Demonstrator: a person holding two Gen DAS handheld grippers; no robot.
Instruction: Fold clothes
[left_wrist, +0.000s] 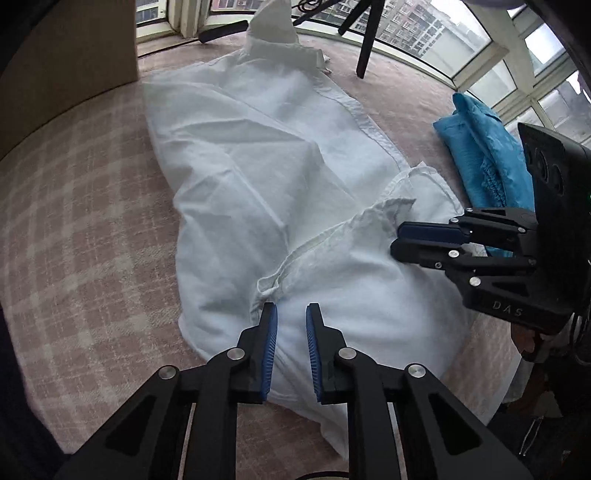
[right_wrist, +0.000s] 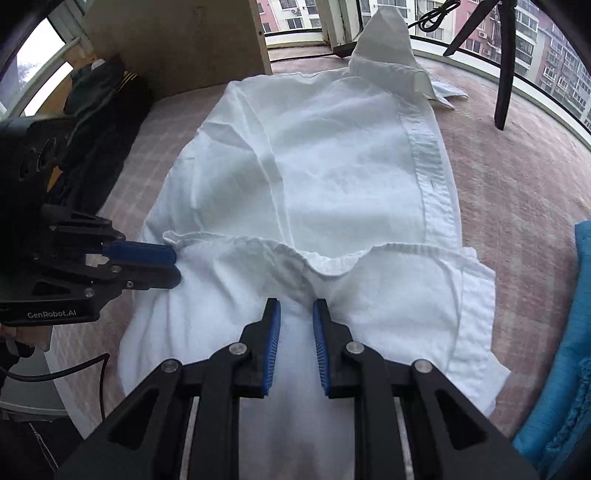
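Tongs (left_wrist: 291, 314) (right_wrist: 296, 310) parted, over white shirt (right_wrist: 314, 166)

Both cameras sit just behind their own tongs and look forward and down along the fingers, close over the crumpled white cotton shirt (left_wrist: 280, 177) lying on the pink checked bed cover (left_wrist: 92, 229). The left wrist view looks from the shirt's near left end, with the right tongs (left_wrist: 397, 240) entering at its right edge. The right wrist view looks from the near right, with the left tongs (right_wrist: 175, 264) at its left edge. Both views share the shirt (right_wrist: 317, 162), the curved window beyond and a folded blue cloth (left_wrist: 484, 162) on the right.
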